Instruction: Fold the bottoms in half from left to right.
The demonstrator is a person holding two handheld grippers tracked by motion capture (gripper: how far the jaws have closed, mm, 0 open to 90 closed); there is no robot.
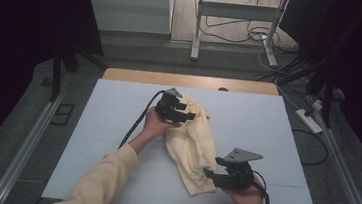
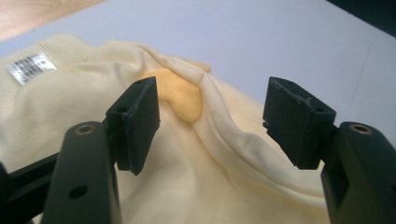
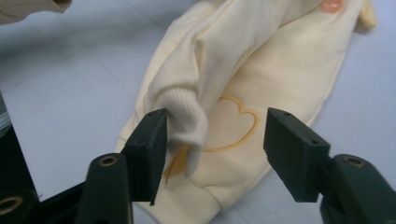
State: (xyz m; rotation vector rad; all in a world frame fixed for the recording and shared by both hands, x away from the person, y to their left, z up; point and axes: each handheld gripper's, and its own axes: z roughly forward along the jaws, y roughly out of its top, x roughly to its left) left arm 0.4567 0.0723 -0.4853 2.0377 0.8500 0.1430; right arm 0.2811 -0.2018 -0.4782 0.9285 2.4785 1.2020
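Note:
A pale yellow child's sweatshirt [image 1: 192, 143] lies crumpled on the white table top [image 1: 116, 126], running from the middle toward the front right. My left gripper [image 1: 193, 112] hovers over its upper end, open, its jaws either side of a fold with a darker yellow patch [image 2: 182, 95]; a white label [image 2: 29, 67] shows near the collar. My right gripper [image 1: 208, 174] is at the lower end, open, with the ribbed sleeve cuff [image 3: 184, 116] lying against its left jaw and an orange outline print [image 3: 236, 126] on the body between the jaws.
A wooden strip [image 1: 191, 81] borders the table's far edge. Beyond it stand a metal frame's legs [image 1: 197, 28] and loose cables [image 1: 255, 36] on the floor. A power strip [image 1: 309, 120] lies right of the table. Rails run along both sides.

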